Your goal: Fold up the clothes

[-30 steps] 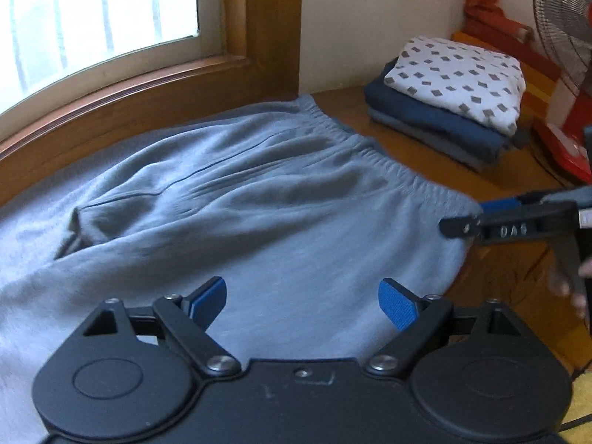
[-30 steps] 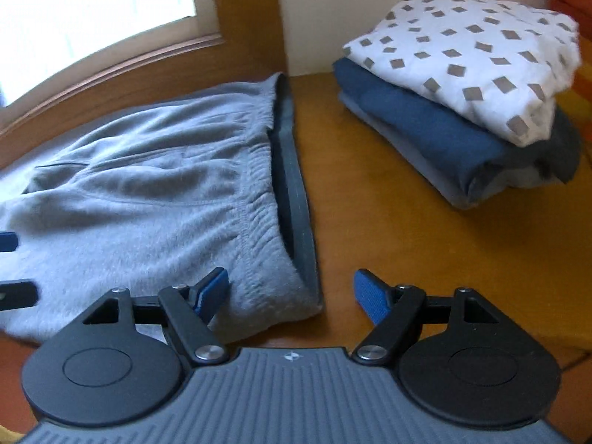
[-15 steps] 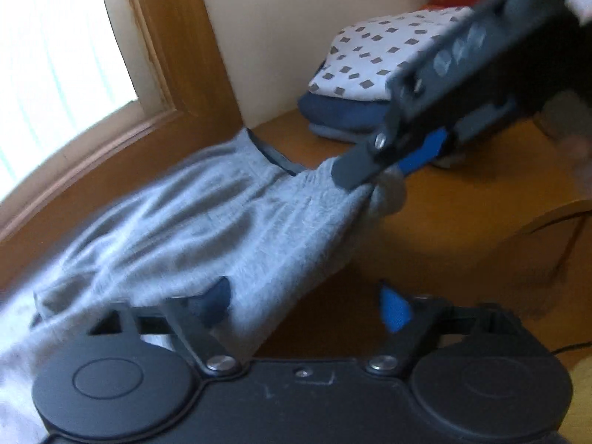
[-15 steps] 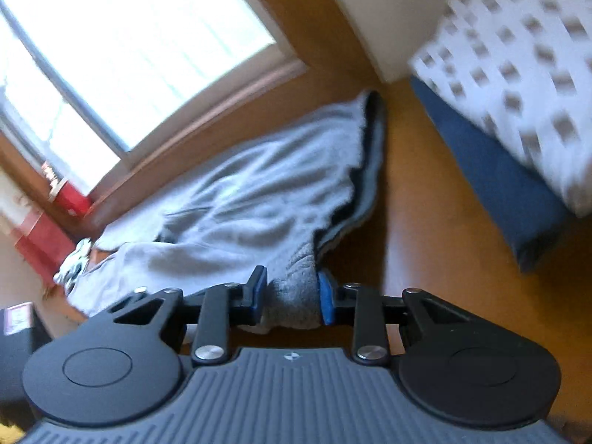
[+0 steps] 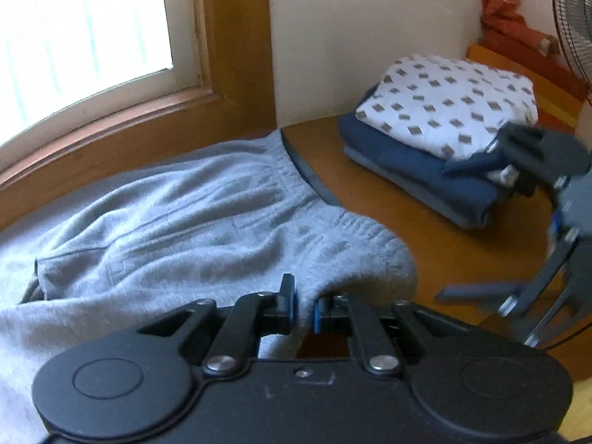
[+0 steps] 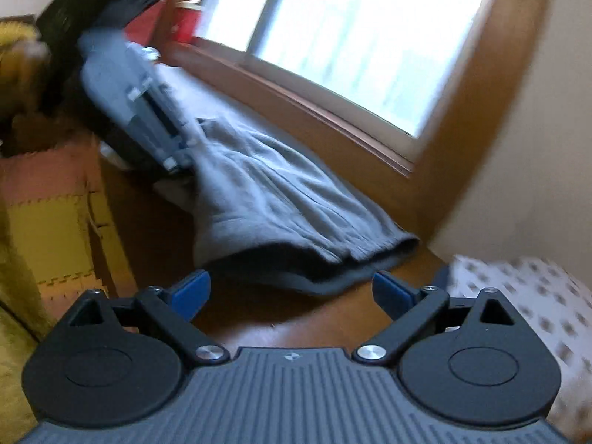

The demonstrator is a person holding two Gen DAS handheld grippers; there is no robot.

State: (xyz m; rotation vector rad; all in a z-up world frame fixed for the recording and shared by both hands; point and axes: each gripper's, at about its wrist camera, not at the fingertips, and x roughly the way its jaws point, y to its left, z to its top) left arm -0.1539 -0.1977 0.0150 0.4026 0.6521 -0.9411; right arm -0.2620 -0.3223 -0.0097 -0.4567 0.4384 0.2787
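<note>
My left tool [image 5: 303, 309] is clamped tight on a pinch of the grey sweatpants [image 5: 177, 222], right at the near corner of the waistband where the fleece bunches up between the blue pads, while my right tool [image 6: 292, 292] has its jaws opening wide with nothing between them, only bare wood and the dark mouth of the waistband beyond. The sweatpants lie spread along the wooden surface [image 5: 425, 229] under the window [image 5: 85, 37], waist end toward the folded stack [image 5: 444, 111], with a clear strip of wood in between. This is thick, soft fleece, I'd say: light enough to lift with one pinch, limp enough to sag and drag wherever it isn't held, and not slippery. The elastic waistband is the firmest line, so its two corners look like the best holds; a grab mid-panel would probably just raise a tent of cloth. From the left wrist view I get the pinch itself, the gathered band, the pocket seam, the spotted white garment on top of the navy ones, and my right tool blurred at the right edge. The right wrist view gives what that misses: the waistband gaping open with its dark lining, the legs running away beside the sill, and yellow and orange foam mats [image 6: 55, 222] off the surface's edge, though it is blurred.
</note>
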